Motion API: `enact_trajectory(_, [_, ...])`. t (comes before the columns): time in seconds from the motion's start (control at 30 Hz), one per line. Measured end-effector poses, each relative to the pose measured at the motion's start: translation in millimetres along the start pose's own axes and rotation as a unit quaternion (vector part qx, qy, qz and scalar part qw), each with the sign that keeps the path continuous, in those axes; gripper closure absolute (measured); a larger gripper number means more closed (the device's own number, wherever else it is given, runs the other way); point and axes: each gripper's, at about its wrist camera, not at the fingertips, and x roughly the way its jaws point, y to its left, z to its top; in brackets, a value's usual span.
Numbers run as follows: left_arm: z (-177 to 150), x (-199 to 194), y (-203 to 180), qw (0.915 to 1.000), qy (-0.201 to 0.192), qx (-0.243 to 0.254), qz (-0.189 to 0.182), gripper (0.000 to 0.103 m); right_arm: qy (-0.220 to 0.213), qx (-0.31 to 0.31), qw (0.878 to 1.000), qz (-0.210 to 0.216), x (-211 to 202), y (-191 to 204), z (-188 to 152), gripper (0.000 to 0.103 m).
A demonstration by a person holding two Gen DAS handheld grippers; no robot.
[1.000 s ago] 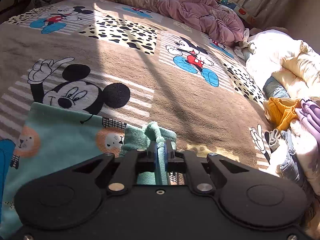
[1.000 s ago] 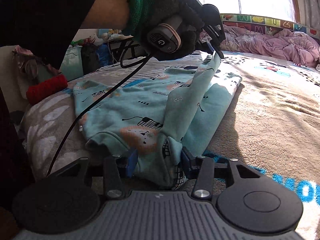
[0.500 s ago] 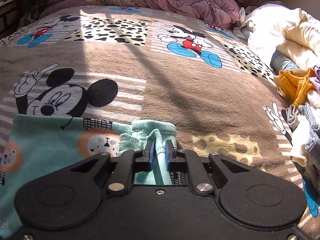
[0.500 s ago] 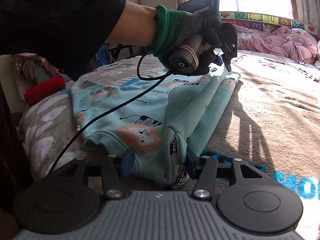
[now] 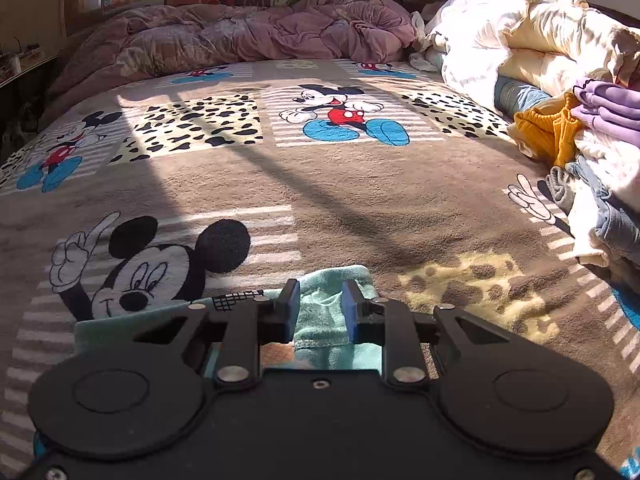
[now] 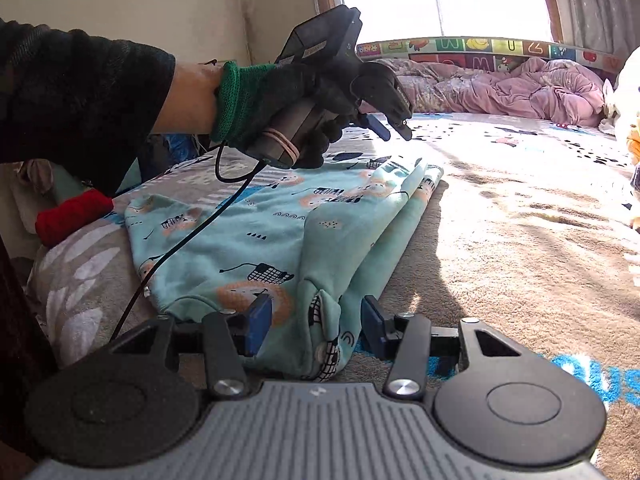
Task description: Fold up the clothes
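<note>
A teal garment with lion prints (image 6: 280, 236) lies folded lengthwise on the Mickey Mouse blanket (image 5: 320, 192). My left gripper (image 5: 319, 309) is open, lifted just above the garment's far end (image 5: 332, 316); in the right wrist view it (image 6: 394, 130) hovers over the cloth, held by a gloved hand. My right gripper (image 6: 312, 326) is open, its blue pads either side of the garment's bunched near end (image 6: 324, 336), not pinching it.
A pile of unfolded clothes, orange, purple, white and grey (image 5: 580, 152), sits on the bed's right side. A rumpled pink quilt (image 5: 260, 36) lies at the far end. A red object (image 6: 72, 216) lies at the bed's left edge.
My left gripper opened, let go of the garment's far end and lifted. My right gripper opened wider around the near end. The fold now rests flat on the bed.
</note>
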Motion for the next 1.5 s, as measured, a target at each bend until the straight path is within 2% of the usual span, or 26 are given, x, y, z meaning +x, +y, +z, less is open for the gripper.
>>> enact_trajectory(0.1, [-6.4, 7.8, -8.8, 0.9991, 0.009, 0.038, -0.014, 0.084, -0.052, -0.013, 0.999, 0.010, -3.3, 1.0, 4.0, 0.075])
enact_trajectory(0.17, [-9.0, 15.5, -15.5, 0.9982, 0.015, 0.053, -0.022, 0.084, -0.055, -0.032, 0.998, 0.007, 10.1, 4.9, 5.3, 0.079])
enact_trajectory(0.23, [-13.5, 24.3, -19.7, 0.9969, 0.025, 0.071, -0.020, 0.084, -0.014, -0.024, 1.000, 0.008, 35.2, 1.2, 2.8, 0.081])
enact_trajectory(0.3, [-19.8, 35.1, -23.1, 0.9948, 0.038, 0.094, -0.006, 0.084, 0.009, -0.009, 1.000, 0.014, 43.9, -3.8, 1.6, 0.081])
enact_trajectory(0.4, [-22.3, 44.4, -19.3, 0.9941, 0.042, 0.100, 0.002, 0.083, 0.039, 0.015, 0.999, 0.025, 53.8, -11.4, 0.1, 0.081])
enact_trajectory(0.53, [-21.0, 50.8, -15.5, 0.9933, 0.040, 0.106, 0.024, 0.083, 0.045, 0.030, 0.998, 0.033, 56.7, -14.7, -2.2, 0.081])
enact_trajectory(0.57, [-20.6, 50.3, -12.7, 0.9936, 0.040, 0.103, 0.024, 0.083, 0.045, 0.029, 0.998, 0.032, 56.6, -13.9, -2.8, 0.081])
enact_trajectory(0.63, [-9.4, 42.8, 1.9, 0.9977, 0.036, 0.055, 0.016, 0.085, 0.045, 0.028, 0.998, 0.032, 56.4, -12.2, -3.9, 0.081])
enact_trajectory(0.7, [1.9, 26.2, 22.4, 0.9997, 0.000, 0.008, 0.023, 0.085, 0.043, 0.024, 0.998, 0.030, 55.4, -11.6, -4.1, 0.081])
enact_trajectory(0.77, [6.5, 16.9, 38.3, 0.9995, 0.003, -0.022, 0.023, 0.085, 0.039, 0.018, 0.999, 0.026, 54.7, -8.7, -3.8, 0.081])
enact_trajectory(0.83, [2.6, 13.8, 55.6, 0.9973, 0.020, -0.070, -0.003, 0.082, 0.038, 0.014, 0.999, 0.024, 54.5, -7.7, -3.6, 0.080])
enact_trajectory(0.9, [-6.6, 17.7, 65.1, 0.9905, 0.042, -0.123, -0.045, 0.070, 0.036, 0.013, 0.999, 0.024, 54.1, -7.5, -3.3, 0.080])
enact_trajectory(0.93, [-9.7, 19.3, 66.0, 0.9884, 0.047, -0.134, -0.055, 0.067, 0.036, 0.015, 0.999, 0.024, 53.9, -7.9, -3.2, 0.080])
enact_trajectory(1.03, [-17.2, 27.3, 59.3, 0.9850, 0.068, -0.138, -0.079, 0.067, 0.032, 0.015, 0.999, 0.024, 52.5, -8.2, -3.3, 0.080])
enact_trajectory(1.1, [-19.5, 29.6, 52.8, 0.9857, 0.074, -0.126, -0.085, 0.092, 0.030, 0.016, 0.999, 0.024, 51.9, -8.8, -3.3, 0.080])
enact_trajectory(1.13, [-19.3, 29.3, 49.1, 0.9873, 0.073, -0.114, -0.083, 0.096, 0.030, 0.019, 0.999, 0.026, 52.2, -9.8, -3.3, 0.080])
enact_trajectory(1.27, [-11.4, 19.8, 51.8, 0.9889, 0.043, -0.107, -0.094, 0.096, 0.031, 0.031, 0.999, 0.033, 53.0, -14.2, -2.7, 0.080])
enact_trajectory(1.5, [-16.7, 27.4, 54.0, 0.9918, 0.053, -0.095, -0.067, 0.095, 0.033, 0.032, 0.998, 0.033, 53.1, -13.8, -2.9, 0.080])
